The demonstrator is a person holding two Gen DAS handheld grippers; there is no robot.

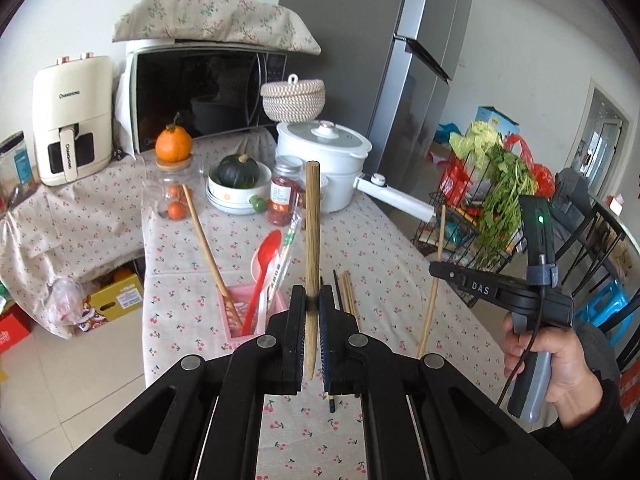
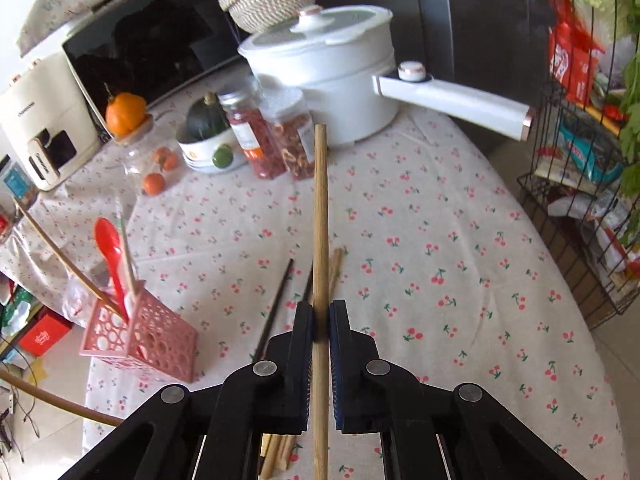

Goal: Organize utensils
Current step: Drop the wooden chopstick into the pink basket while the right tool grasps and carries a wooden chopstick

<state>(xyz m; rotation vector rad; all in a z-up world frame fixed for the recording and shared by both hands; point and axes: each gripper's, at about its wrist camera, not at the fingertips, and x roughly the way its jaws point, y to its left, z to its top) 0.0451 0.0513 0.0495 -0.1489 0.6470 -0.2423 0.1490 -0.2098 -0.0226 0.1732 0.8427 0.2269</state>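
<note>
My left gripper [image 1: 312,300] is shut on a wooden chopstick [image 1: 312,240], held upright above the table. My right gripper [image 2: 320,314] is shut on another wooden chopstick [image 2: 321,220]; it also shows at the right of the left wrist view [image 1: 434,270]. A pink perforated utensil holder [image 2: 148,340] stands at the table's left edge, holding a red spoon [image 2: 110,248], a white spoon and chopsticks; in the left wrist view the holder [image 1: 240,312] sits just beyond my left gripper. Loose dark and wooden chopsticks [image 2: 280,300] lie on the cherry-print tablecloth under my grippers.
At the back stand a white pot with a long handle [image 2: 332,64], spice jars [image 2: 256,136], a bowl with a green squash [image 1: 239,176], a glass jar, a microwave [image 1: 200,92] and an air fryer [image 1: 72,120]. A wire rack with greens [image 1: 492,200] is on the right.
</note>
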